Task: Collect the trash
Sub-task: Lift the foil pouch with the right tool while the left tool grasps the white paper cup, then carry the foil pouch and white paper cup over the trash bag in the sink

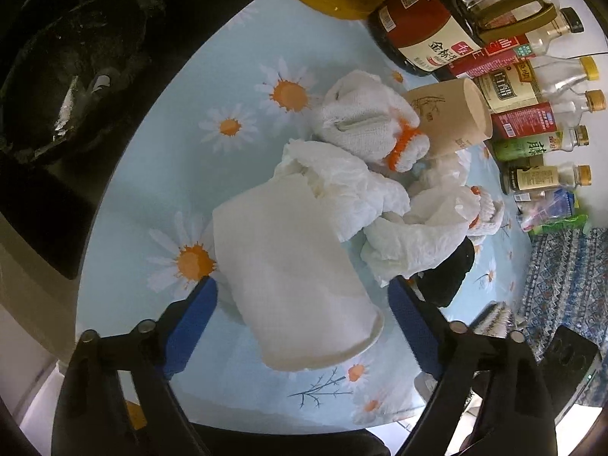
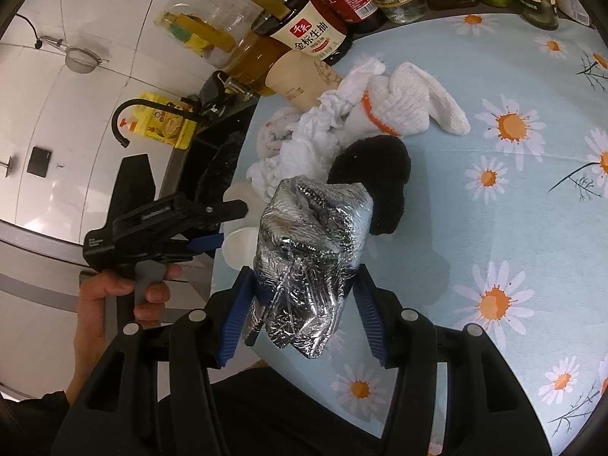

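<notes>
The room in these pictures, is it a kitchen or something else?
Most likely a kitchen: a black tap curves over a sink beside the table, sauce bottles line the tiled wall, and a strainer hangs there.

Bottles wall one table edge; daisy cloth lies open.

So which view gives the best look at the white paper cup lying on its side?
The left wrist view: the white paper cup fills the centre, lying between the left gripper's open fingers. The right wrist view shows only a sliver of it, behind the crumpled foil bag.
</notes>
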The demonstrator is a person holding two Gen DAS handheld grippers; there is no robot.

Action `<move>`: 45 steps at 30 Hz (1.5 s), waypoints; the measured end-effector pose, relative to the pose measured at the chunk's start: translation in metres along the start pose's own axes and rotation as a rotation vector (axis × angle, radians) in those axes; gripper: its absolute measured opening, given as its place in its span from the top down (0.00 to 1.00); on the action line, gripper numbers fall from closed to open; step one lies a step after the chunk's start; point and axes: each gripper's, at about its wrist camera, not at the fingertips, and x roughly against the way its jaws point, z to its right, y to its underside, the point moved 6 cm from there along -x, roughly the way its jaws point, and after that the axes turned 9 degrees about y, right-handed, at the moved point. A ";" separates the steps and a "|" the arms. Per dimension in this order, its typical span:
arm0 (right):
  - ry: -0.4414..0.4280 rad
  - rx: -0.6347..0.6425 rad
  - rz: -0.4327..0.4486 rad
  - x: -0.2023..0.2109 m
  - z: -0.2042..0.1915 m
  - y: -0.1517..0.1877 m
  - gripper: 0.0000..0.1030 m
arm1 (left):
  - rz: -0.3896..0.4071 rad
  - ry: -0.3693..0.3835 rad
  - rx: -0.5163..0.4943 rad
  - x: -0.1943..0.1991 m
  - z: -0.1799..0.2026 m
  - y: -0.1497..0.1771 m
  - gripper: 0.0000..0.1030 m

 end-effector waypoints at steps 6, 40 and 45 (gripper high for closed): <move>-0.009 0.010 0.008 0.009 0.005 0.001 0.47 | -0.010 -0.033 -0.010 -0.013 0.004 0.000 0.24; 0.053 0.030 0.015 -0.010 -0.027 -0.018 0.47 | 0.044 0.020 -0.134 0.029 -0.023 -0.006 0.33; 0.095 0.036 0.014 -0.026 -0.051 -0.026 0.48 | 0.055 0.031 -0.180 0.051 -0.036 -0.011 0.33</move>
